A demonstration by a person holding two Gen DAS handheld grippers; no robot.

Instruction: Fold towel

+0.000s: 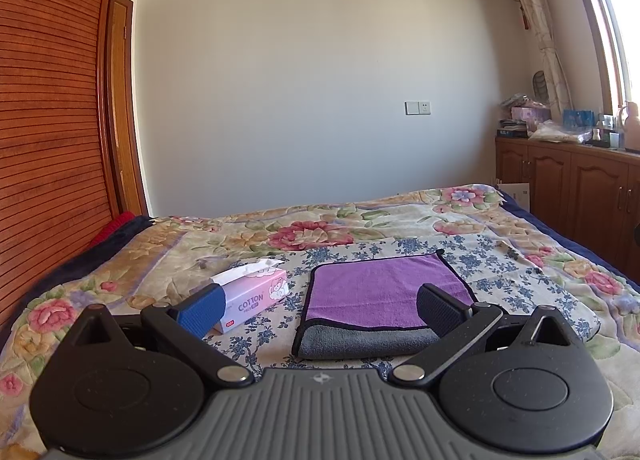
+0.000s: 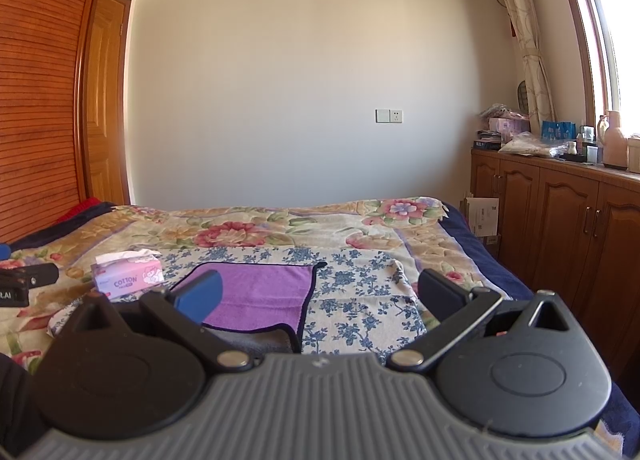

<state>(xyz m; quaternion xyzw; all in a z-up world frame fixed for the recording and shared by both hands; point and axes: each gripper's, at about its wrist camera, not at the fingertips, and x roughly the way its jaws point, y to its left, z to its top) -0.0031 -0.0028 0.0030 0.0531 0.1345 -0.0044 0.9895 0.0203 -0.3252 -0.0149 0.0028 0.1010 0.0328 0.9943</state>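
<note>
A purple towel (image 1: 380, 292) with a grey underside and dark trim lies folded on a blue-flowered cloth (image 1: 492, 268) on the bed. My left gripper (image 1: 320, 310) is open and empty, held above the bed just in front of the towel's near edge. The towel also shows in the right wrist view (image 2: 260, 296), low and left of centre. My right gripper (image 2: 320, 300) is open and empty, above the flowered cloth (image 2: 360, 300) to the right of the towel. Neither gripper touches the towel.
A pink tissue box (image 1: 256, 292) stands left of the towel; it also shows in the right wrist view (image 2: 128, 278). The other gripper's black body (image 2: 24, 284) is at the left edge. A wooden cabinet (image 2: 560, 220) runs along the bed's right side, a wardrobe (image 1: 48, 140) on the left.
</note>
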